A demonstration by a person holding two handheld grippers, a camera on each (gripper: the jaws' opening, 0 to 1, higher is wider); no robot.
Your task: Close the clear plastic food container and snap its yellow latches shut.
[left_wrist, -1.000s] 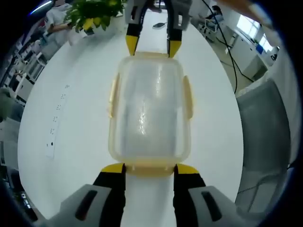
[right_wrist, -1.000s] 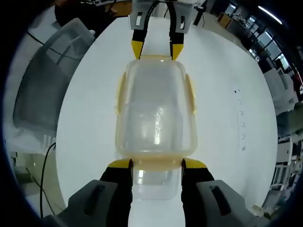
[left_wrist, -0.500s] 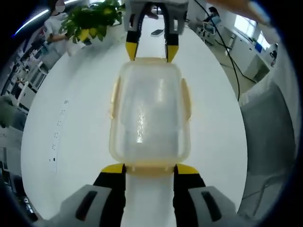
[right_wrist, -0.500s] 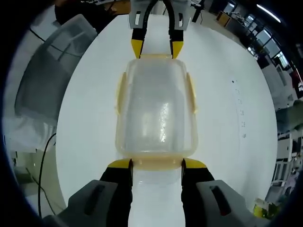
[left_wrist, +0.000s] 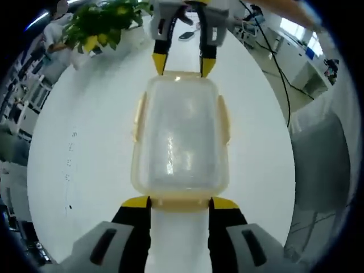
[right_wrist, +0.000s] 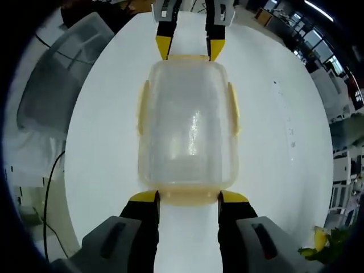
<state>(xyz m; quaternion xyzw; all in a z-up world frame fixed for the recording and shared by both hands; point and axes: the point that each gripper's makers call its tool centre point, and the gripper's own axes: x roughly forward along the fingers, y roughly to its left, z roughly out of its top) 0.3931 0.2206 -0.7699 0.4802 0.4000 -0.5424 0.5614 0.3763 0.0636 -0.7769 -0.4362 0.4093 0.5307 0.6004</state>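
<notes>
**Container held lengthwise between 2 grippers**

In the left gripper view, the left gripper point(left_wrist: 179, 202) rises from the bottom with its 2 yellow-tipped jaws set wide apart. Straight ahead of them, on the white table point(left_wrist: 85, 148), lies the clear plastic container point(left_wrist: 180, 136) with its lid on. The jaw tips stand at either side of the yellow latch point(left_wrist: 180, 201) on the container's near end, right at the corners of that end. Whether the tips press on the latch or only flank it I cannot tell. A yellow latch point(left_wrist: 137, 116) lies flat along each long side of the container. At the far end, the right gripper point(left_wrist: 182, 64) comes in from the top of this view, its 2 yellow tips spread and set at the container's far edge. Beyond it, to the upper left, is a green plant point(left_wrist: 99, 23) with yellow fruit.

In the right gripper view, the right gripper point(right_wrist: 189, 197) likewise has its jaws held wide, 1 tip at each corner of the near end of the container point(right_wrist: 187, 122), with that end's yellow latch point(right_wrist: 188, 196) between them. The side latches point(right_wrist: 233, 109) sit against the container's walls. The left gripper point(right_wrist: 188, 48) enters from the top, its tips spread at the far edge of the lid. The table point(right_wrist: 108, 136) spreads out on both sides, and a grey chair back point(right_wrist: 54, 85) stands off to the left of the jaws, beyond the table's edge.
</notes>
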